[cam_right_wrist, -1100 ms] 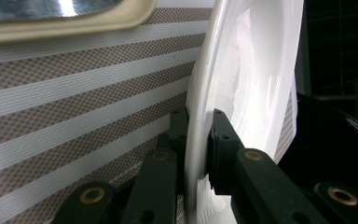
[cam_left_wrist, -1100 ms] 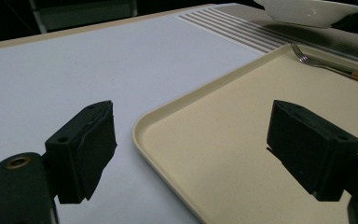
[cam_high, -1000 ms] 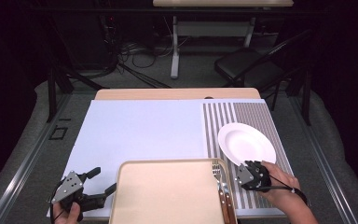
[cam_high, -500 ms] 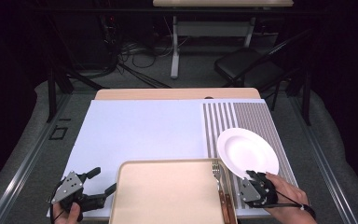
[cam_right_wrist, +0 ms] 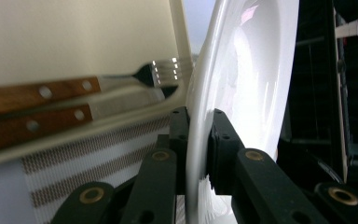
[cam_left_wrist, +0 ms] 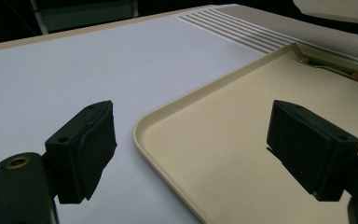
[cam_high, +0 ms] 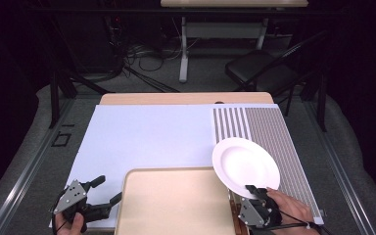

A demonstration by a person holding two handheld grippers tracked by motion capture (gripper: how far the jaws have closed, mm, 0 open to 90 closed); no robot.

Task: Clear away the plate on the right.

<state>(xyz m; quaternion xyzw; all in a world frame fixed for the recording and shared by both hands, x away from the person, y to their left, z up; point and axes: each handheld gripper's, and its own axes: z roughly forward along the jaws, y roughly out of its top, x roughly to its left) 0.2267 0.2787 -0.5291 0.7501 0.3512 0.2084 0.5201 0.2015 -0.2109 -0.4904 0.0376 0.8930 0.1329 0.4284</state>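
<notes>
Glossy round white plate (cam_high: 245, 166) is up off the tabletop (cam_high: 147, 137), overlapping the right edge of the smooth beige tray (cam_high: 176, 203), its near rim pinched tight by the right tongs (cam_high: 251, 192). In the right gripper view the black jaws squeeze the plate edge. A wood-handled fork (cam_right_wrist: 74, 88) lies along the tray's right side, another wooden handle beside it. Left tongs (cam_high: 108, 190) rest low at the tray's left corner, jaws wide apart, gripping nothing. Striped mat (cam_high: 269, 132) sits beneath the plate.
</notes>
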